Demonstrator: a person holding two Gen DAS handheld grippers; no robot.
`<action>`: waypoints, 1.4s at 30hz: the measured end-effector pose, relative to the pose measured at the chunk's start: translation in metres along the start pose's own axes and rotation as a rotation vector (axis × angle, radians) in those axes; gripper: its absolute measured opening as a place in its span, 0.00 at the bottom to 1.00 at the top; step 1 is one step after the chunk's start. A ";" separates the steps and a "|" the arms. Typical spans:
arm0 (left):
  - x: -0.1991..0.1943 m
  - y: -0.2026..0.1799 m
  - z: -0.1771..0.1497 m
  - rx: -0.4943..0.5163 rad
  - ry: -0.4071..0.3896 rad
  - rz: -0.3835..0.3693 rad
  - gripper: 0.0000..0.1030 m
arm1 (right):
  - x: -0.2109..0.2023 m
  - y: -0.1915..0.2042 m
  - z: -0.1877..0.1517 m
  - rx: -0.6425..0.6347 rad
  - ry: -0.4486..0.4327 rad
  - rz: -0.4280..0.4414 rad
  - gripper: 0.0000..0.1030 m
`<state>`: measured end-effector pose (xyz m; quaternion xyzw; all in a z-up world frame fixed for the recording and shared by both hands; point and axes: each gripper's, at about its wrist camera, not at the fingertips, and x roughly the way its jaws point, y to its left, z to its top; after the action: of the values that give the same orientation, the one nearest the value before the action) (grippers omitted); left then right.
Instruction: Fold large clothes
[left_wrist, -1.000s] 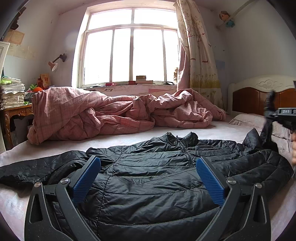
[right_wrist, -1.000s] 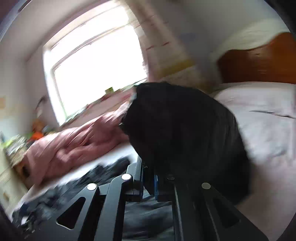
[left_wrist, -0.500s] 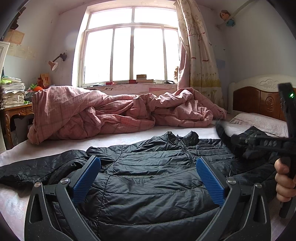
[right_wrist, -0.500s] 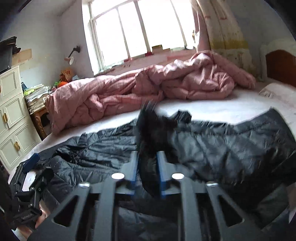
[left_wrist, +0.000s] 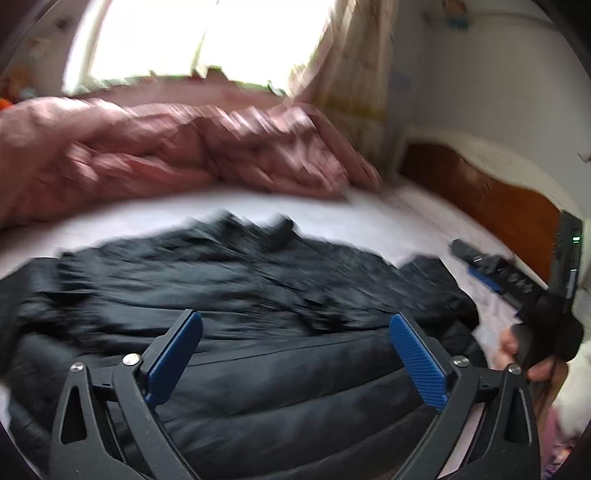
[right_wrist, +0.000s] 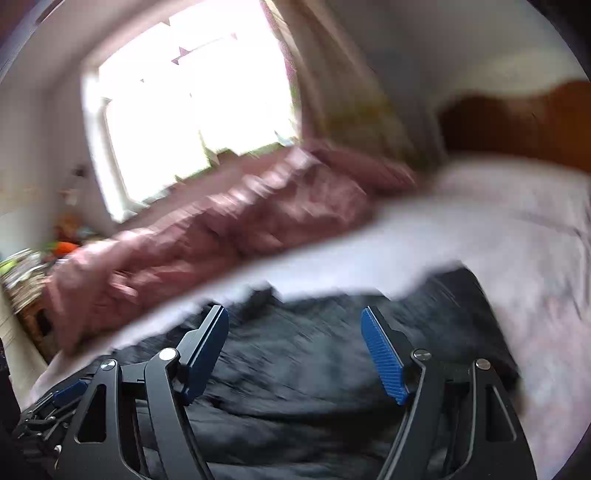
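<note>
Bright window (left_wrist: 207, 37) glares at upper left of my view, curtain (left_wrist: 354, 81) beside it, wooden headboard (left_wrist: 487, 199) at right, pale walls.

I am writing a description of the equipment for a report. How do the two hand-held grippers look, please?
Both look alike. The left gripper and the right gripper each have a matte black frame with triangular cut-outs, silver round rivets at the joints, and two flat blue ribbed finger pads. No cables are visible.
</note>
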<state>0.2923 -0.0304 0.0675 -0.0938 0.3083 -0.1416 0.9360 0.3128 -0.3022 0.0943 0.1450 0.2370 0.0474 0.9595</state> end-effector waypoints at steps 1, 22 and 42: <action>0.016 -0.006 0.006 -0.001 0.046 -0.004 0.82 | 0.007 -0.008 0.002 0.031 0.034 -0.046 0.74; 0.070 0.013 0.040 0.072 0.119 0.387 0.07 | 0.010 -0.015 0.001 0.057 -0.023 -0.080 0.74; 0.040 0.123 0.030 0.115 0.051 0.967 0.45 | 0.046 -0.060 -0.005 0.236 0.189 0.036 0.74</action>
<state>0.3667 0.0753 0.0366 0.1157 0.3311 0.2904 0.8903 0.3521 -0.3509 0.0521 0.2558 0.3276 0.0500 0.9081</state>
